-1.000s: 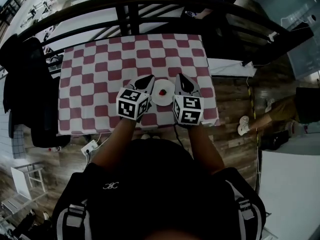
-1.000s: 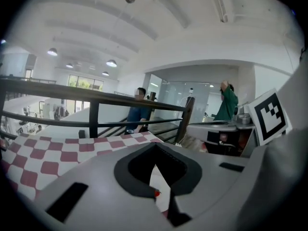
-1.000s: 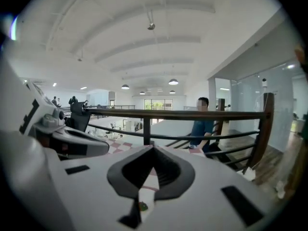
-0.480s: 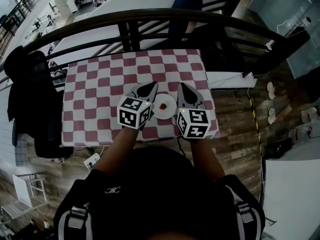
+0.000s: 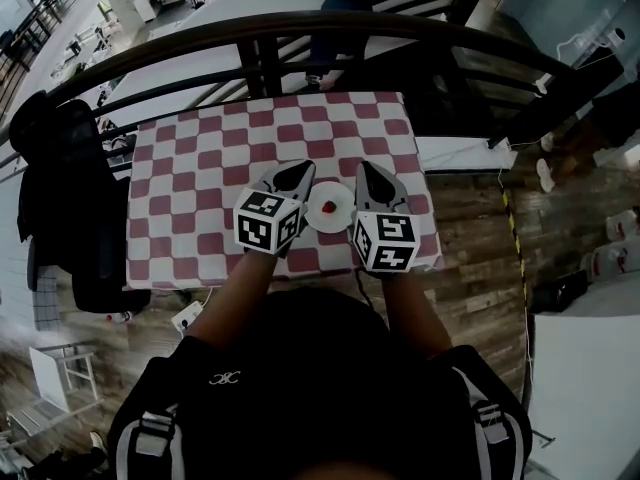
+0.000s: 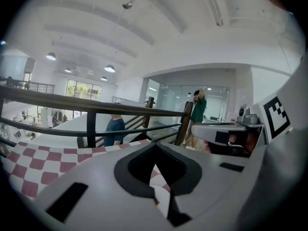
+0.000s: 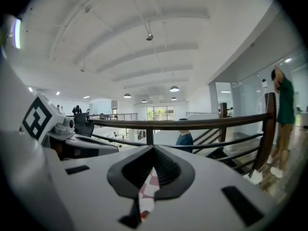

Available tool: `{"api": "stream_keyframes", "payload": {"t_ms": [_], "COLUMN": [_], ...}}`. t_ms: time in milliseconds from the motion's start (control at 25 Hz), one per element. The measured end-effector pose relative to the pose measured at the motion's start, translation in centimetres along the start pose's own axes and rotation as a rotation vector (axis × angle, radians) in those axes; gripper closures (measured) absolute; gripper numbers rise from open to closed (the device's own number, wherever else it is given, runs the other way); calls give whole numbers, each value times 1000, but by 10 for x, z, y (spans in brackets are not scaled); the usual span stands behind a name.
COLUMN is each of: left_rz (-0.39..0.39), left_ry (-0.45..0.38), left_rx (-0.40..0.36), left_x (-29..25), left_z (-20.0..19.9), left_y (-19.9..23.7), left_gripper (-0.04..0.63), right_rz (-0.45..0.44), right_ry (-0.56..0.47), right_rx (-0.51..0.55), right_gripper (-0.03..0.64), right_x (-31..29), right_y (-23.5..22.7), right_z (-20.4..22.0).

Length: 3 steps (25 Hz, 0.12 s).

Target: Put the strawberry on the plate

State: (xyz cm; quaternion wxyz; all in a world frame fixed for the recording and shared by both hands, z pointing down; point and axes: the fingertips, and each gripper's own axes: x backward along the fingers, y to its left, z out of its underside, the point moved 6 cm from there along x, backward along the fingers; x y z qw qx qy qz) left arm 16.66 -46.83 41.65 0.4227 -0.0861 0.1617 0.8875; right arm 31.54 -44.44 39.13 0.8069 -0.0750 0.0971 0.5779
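The strawberry (image 5: 328, 206) is seen lying on the plate (image 5: 337, 224), between the two grippers and a little back from their tips. The left gripper (image 5: 298, 171) and right gripper (image 5: 364, 172) are closed, empty. Neither is judged nearer.

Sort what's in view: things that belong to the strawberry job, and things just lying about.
Job: strawberry, plate, checked tablecloth, left claw and right claw, both shut.
Lying about: black jacket, railing, person beyond it.
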Motion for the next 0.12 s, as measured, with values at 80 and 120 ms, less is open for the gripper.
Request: {"api": "stream_keyframes", "payload": {"t_ms": [80,120], "left_rz": [3,5], "left_ry": [1,2], "left_rx": [-2,-3], "left_x": [0,0], "left_z": [0,0], "left_y": [0,1], "left_gripper": [606,607], "right_rz": [14,22], "right_ry": [1,3], "right_rx": [20,32], "right_gripper": [604,604], "right_x": [-1,-2], "right_y": [1,1], "right_z": [0,0]}}
